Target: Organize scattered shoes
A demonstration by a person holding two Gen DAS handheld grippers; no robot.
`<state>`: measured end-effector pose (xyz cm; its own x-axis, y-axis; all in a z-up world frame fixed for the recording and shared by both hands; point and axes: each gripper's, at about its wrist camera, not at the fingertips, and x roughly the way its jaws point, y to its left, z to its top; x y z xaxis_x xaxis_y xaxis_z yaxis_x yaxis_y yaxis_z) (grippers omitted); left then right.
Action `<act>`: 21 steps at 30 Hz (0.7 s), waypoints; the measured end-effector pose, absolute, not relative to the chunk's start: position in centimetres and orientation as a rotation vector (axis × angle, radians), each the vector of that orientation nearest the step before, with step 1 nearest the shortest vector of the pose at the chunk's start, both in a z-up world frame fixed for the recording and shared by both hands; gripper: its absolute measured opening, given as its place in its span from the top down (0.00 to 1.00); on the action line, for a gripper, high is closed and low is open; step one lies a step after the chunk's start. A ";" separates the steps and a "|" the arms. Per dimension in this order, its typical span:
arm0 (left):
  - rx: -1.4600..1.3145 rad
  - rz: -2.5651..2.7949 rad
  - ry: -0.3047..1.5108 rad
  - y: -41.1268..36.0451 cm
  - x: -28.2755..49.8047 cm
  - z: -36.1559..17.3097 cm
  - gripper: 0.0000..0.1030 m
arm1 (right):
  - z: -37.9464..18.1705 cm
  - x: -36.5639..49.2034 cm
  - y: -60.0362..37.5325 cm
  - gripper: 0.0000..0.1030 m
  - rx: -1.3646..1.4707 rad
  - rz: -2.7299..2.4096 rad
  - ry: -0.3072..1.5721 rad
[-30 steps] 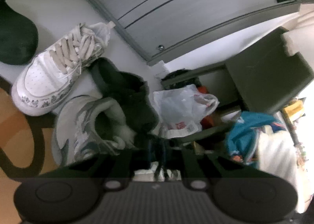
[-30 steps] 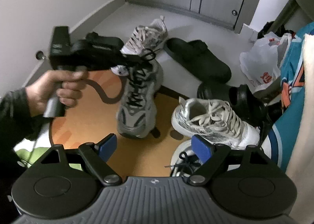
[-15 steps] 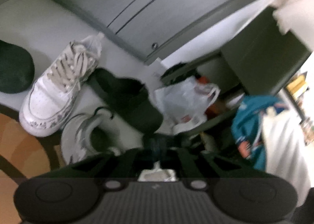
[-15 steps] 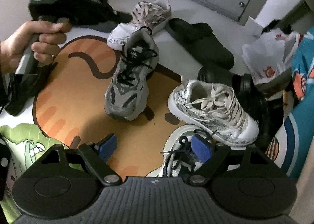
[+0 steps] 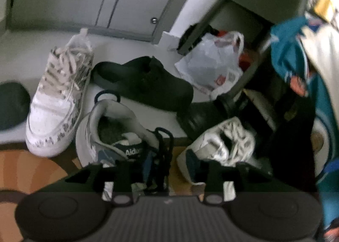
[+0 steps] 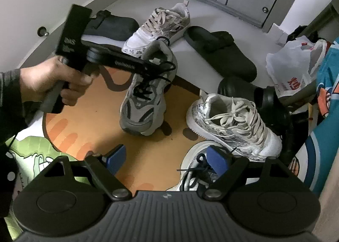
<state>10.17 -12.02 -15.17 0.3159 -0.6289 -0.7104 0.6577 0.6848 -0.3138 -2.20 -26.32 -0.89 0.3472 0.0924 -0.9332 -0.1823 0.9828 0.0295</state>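
Your left tongs (image 6: 156,67) hang over the tongue and black laces of the grey sneaker (image 6: 146,93). A second ago they were clenched; now their jaws are opening, with the laces between them and the pads not pressing. The sneaker stands upright on the orange mat (image 6: 101,123), toe toward you, much where it stood half a second ago. Behind it, the white patterned sneaker (image 6: 159,24) and the black clog (image 6: 220,53) lie on the pale floor, unmoved. To the right, the second white patterned sneaker (image 6: 235,127) sits beside another black clog (image 6: 243,91). Your right tongs (image 6: 167,159) stay released, holding nothing, above a grey sneaker with dark laces (image 6: 195,176).
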 end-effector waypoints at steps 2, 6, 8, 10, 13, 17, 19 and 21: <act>0.101 -0.850 0.905 -12.6 9.7 -15.3 0.48 | -0.5 -2.1 -26.3 0.16 -0.077 0.186 1.199; 0.200 -0.850 0.871 -13.5 9.2 -15.8 0.48 | 0.0 -2.1 -26.3 0.16 -0.069 0.199 1.192; 0.229 -0.847 0.857 -13.7 9.2 -16.0 0.48 | 0.2 -2.1 -26.3 0.16 -0.065 0.204 1.190; 0.276 -0.848 0.830 -14.2 9.0 -16.0 0.49 | 0.2 -2.1 -26.3 0.16 -0.064 0.206 1.191; 0.426 -0.864 0.775 -15.0 8.3 -16.3 0.52 | 0.1 -2.1 -26.2 0.16 -0.067 0.205 1.195; 0.440 -0.887 0.787 -14.4 8.7 -16.0 0.81 | 0.2 -2.2 -26.2 0.16 -0.064 0.209 1.200; 0.450 -0.895 0.786 -14.2 8.7 -15.7 0.83 | 0.5 -2.2 -26.2 0.16 -0.062 0.215 1.193; 0.482 -0.901 0.776 -14.4 8.5 -15.4 0.83 | 0.9 -2.3 -26.1 0.16 -0.057 0.225 1.183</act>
<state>8.52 -14.35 -15.44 0.3847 -0.5110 -0.7687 0.8362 0.5456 0.0558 -2.31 -26.11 0.91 0.3588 0.1446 -0.9221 -0.2041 0.9762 0.0736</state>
